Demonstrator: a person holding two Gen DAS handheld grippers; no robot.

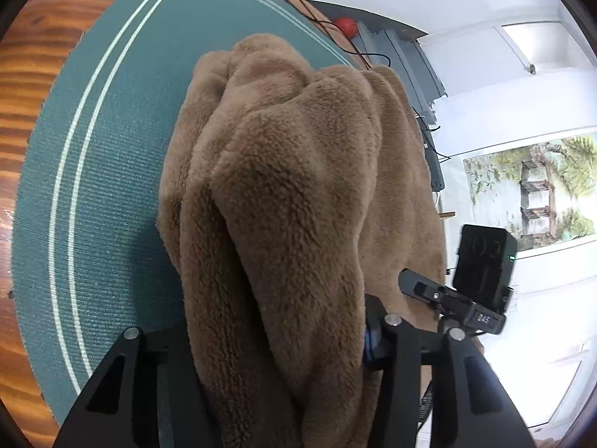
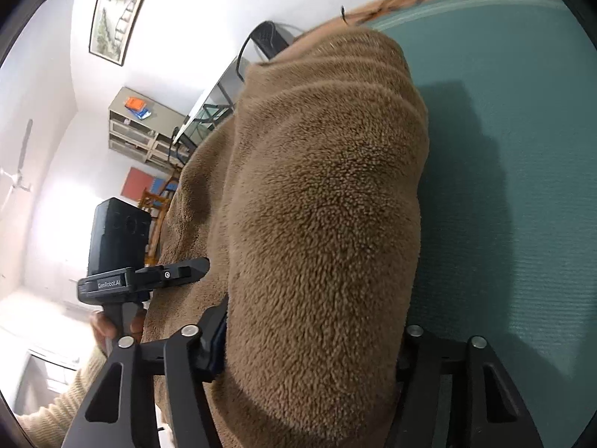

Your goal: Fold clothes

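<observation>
Counter [image 1: 33, 74] first: reddish-brown wood grain, mostly covered by a teal woven mat [image 1: 112, 186] with pale double border lines and a key-pattern corner at the far end. We see the same mat in the right wrist view [image 2: 503, 186], with a hard shadow falling on it beside the cloth.

Brown fleece garment [image 1: 291, 171], thick and fuzzy, is bunched and lifted off the mat at the near end; its far part drapes down onto the mat and toward the counter edge. In the right wrist view it [image 2: 321, 201] fills the centre, with ribbed folds across the top.

Left tool [image 1: 283, 366]: black, two fingers, pinching a thick fold of the fleece. Cloth fills the gap completely and the fingertips are buried in it, so we go by the bulge of fabric squeezed between the finger arms. Same tool shows from the side in the right wrist view [image 2: 194, 267], its finger laid against the fleece, with a hand [image 2: 108, 326] in a cream knit sleeve on the grip.

Right tool [image 2: 309, 358]: same story, clamped on a bunched wad of the fleece, tips hidden under the pile. From the left wrist view it [image 1: 410, 282] sits just beside the fleece edge.

Background: framed landscape picture [image 2: 115, 22] on a white wall, pale shelf unit [image 2: 145, 130] below it, thin dark cable [image 1: 335, 33] running along the far counter edge, red round object [image 1: 345, 26] past it.
</observation>
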